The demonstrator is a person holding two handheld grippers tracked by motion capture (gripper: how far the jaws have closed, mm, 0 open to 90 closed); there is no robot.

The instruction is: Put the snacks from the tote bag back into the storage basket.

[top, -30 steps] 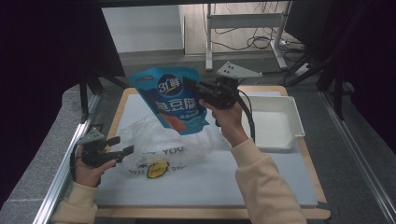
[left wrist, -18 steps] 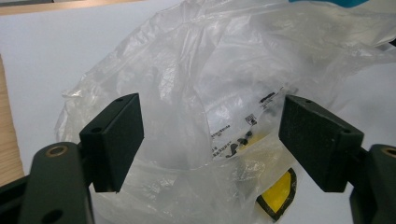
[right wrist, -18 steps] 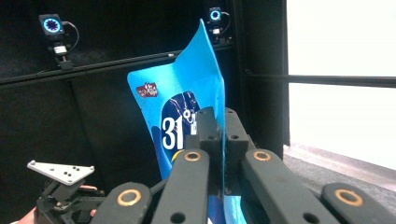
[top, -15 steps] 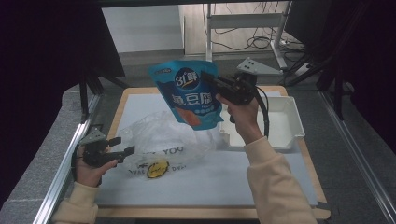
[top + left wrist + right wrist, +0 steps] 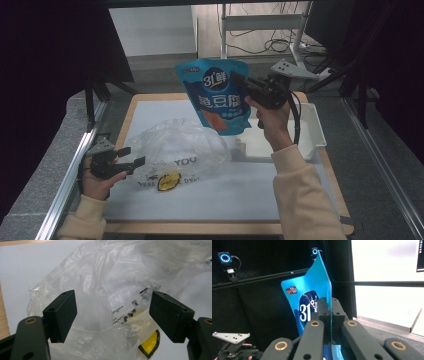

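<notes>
Now my right gripper [image 5: 239, 80] has carried the blue pouch [image 5: 216, 95] further right and higher than half a second ago; it hangs in the air above the far edge of the board, near the white tray [image 5: 314, 131], with the jaws clamped on its side edge. In the right gripper view the pouch [image 5: 312, 295] stands pinched between my closed jaws. My left gripper [image 5: 131, 156] has stayed at the near left, jaws spread wide and gripping nothing, its tips just at the edge of the clear plastic bag [image 5: 180, 147]. In the left gripper view the bag [image 5: 120, 285] lies crumpled between and beyond the parted jaws.

I count 1 pouch, 1 bag, 1 tray, 2 grippers.

Underneath is a white mat [image 5: 200, 200] on a wooden board [image 5: 227, 227], with dark curtains [image 5: 50, 60] around.
</notes>
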